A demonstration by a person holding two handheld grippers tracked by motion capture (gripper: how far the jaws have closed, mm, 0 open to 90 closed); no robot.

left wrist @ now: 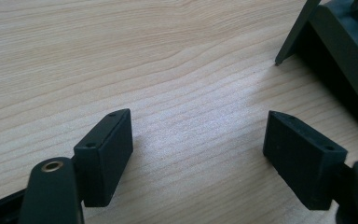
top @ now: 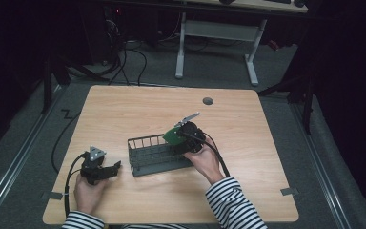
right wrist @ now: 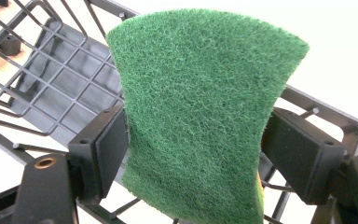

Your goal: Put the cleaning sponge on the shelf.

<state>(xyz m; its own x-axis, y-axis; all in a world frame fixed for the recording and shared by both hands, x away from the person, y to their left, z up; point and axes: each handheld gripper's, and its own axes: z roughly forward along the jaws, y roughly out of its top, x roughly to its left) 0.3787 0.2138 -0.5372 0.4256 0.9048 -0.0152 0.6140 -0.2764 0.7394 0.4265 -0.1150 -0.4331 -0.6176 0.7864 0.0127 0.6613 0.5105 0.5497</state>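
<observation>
A green scouring pad [right wrist: 200,116] is clamped between the two black jaws of the right hand-held gripper [right wrist: 196,144], pinched at its sides so that it bows outward, with a thin yellow edge showing at its lower right. In the high view the pad [top: 173,135] is held above the right end of a dark wire rack [top: 152,155], and the right hand-held gripper [top: 190,136] is tilted down toward it. In the right gripper view the grid floor and rim of the rack [right wrist: 60,93] are seen directly behind the pad.

The rack stands near the middle of a light wooden desk [top: 133,105], with a small round grommet [top: 208,101] farther back.

The left hand-held gripper [top: 106,170] is held low, just beside the rack's left end, on the near-left part of the desk. In the left gripper view its jaws are spread wide apart with nothing between them, only bare desk [left wrist: 168,70], and the corner of the rack [left wrist: 340,46] is seen at upper right.

Striped sleeves [top: 233,202] are visible at the bottom edge.
</observation>
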